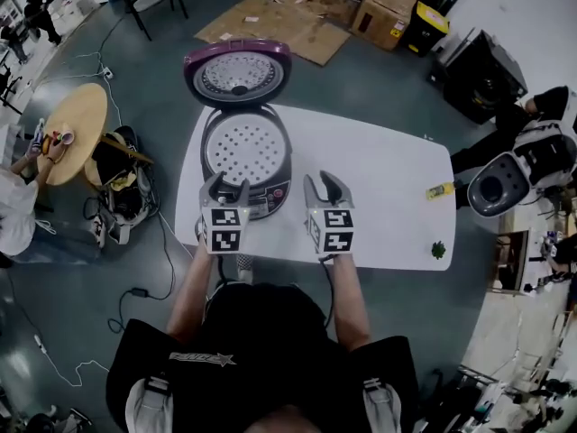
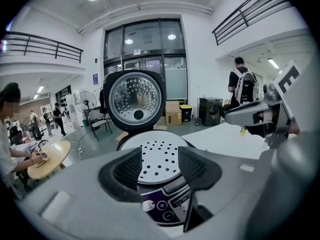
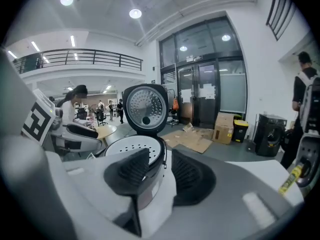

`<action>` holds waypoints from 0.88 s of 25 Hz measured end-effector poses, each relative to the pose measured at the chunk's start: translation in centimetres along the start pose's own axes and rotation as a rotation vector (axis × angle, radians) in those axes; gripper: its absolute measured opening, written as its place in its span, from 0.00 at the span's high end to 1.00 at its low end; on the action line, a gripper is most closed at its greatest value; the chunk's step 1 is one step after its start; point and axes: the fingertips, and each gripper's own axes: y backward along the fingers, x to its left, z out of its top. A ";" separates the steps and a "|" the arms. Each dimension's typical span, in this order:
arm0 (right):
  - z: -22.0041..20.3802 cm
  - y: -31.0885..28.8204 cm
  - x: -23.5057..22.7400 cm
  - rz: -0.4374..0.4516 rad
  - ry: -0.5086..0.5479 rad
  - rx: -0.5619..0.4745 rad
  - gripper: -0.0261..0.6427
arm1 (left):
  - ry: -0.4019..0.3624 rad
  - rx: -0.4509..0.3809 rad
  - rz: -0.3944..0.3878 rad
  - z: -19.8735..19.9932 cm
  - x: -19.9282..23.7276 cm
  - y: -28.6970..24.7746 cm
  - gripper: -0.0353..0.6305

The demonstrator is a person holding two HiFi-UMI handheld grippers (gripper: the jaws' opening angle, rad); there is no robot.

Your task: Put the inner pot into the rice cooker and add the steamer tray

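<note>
The purple rice cooker (image 1: pixel 270 197) stands at the left end of the white table (image 1: pixel 388 179), its lid (image 1: pixel 238 72) tipped up and back. A perforated white steamer tray (image 1: pixel 243 147) lies flat in its mouth. My left gripper (image 1: pixel 228 186) hovers over the cooker's front panel, open and empty. In the left gripper view the steamer tray (image 2: pixel 160 159) shows through the gap of my left gripper (image 2: pixel 160 166). My right gripper (image 1: pixel 322 183) hangs just right of the cooker, open and empty. In the right gripper view the cooker's rim (image 3: pixel 127 145) is left of my right gripper (image 3: pixel 159 171).
A small yellow object (image 1: pixel 440 190) and a small green thing (image 1: pixel 438 250) lie near the table's right end. A round wooden table (image 1: pixel 77 124) with a person at it stands to the left. Cables run across the floor, and cardboard (image 1: pixel 270 21) lies behind the cooker.
</note>
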 end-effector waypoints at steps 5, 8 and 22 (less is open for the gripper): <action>0.5 3.4 -0.9 0.006 0.003 -0.055 0.75 | -0.002 -0.053 0.008 1.0 -2.6 2.3 0.59; 0.6 5.7 -1.5 0.004 0.000 -0.093 0.75 | -0.003 -0.097 0.009 2.0 -4.3 3.7 0.60; -0.6 18.6 -5.9 -0.057 0.000 -0.263 0.75 | -0.008 -0.286 -0.052 5.1 -14.4 9.5 0.70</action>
